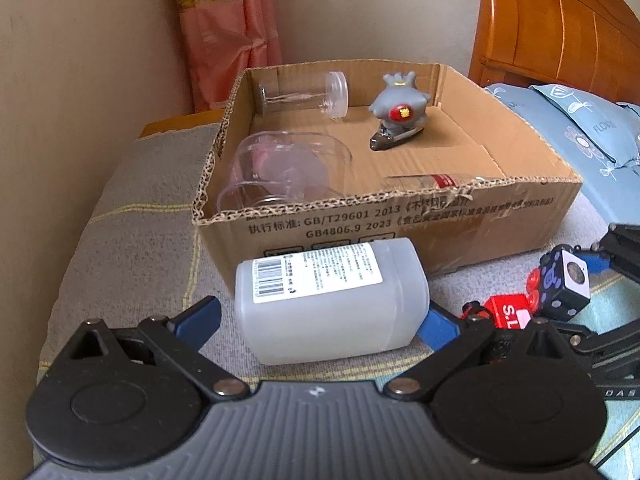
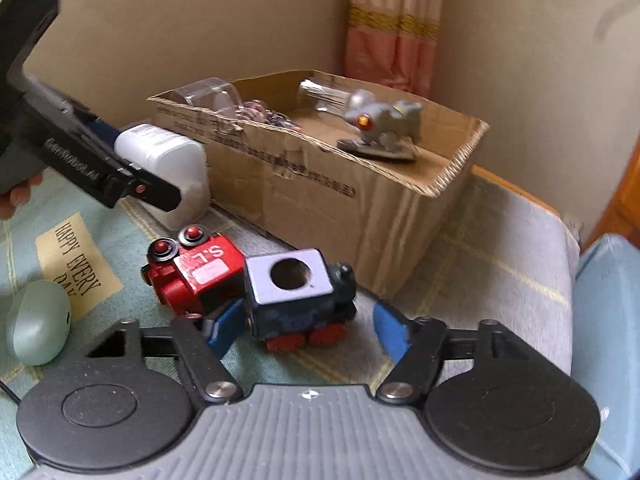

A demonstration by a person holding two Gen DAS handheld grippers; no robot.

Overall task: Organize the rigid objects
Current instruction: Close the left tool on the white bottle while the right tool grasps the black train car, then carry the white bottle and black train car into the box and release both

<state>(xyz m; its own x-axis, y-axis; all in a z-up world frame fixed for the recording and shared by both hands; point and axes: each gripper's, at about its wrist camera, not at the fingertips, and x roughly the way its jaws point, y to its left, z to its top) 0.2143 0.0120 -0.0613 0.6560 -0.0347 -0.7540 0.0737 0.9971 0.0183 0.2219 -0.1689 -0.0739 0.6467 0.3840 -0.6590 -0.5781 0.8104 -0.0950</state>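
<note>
A white plastic bottle (image 1: 328,300) with a barcode label lies on its side in front of the cardboard box (image 1: 440,224). My left gripper (image 1: 324,320) is open, with its blue fingers on either side of the bottle; I cannot tell if they touch it. It also shows in the right wrist view (image 2: 160,152). My right gripper (image 2: 308,328) is open around a dark toy train (image 2: 304,300) with a square block top. A red toy car (image 2: 196,272) lies just left of it. The box (image 2: 320,200) holds a grey figurine (image 1: 400,112) and clear plastic containers (image 1: 280,168).
A pale green oval object (image 2: 38,322) lies at the left on the blanket, near a "HAPPY EVERY DAY" label (image 2: 76,264). A blue floral pillow (image 1: 580,128) and a wooden headboard (image 1: 552,20) stand to the right. A wall and a pink curtain (image 1: 228,32) are behind the box.
</note>
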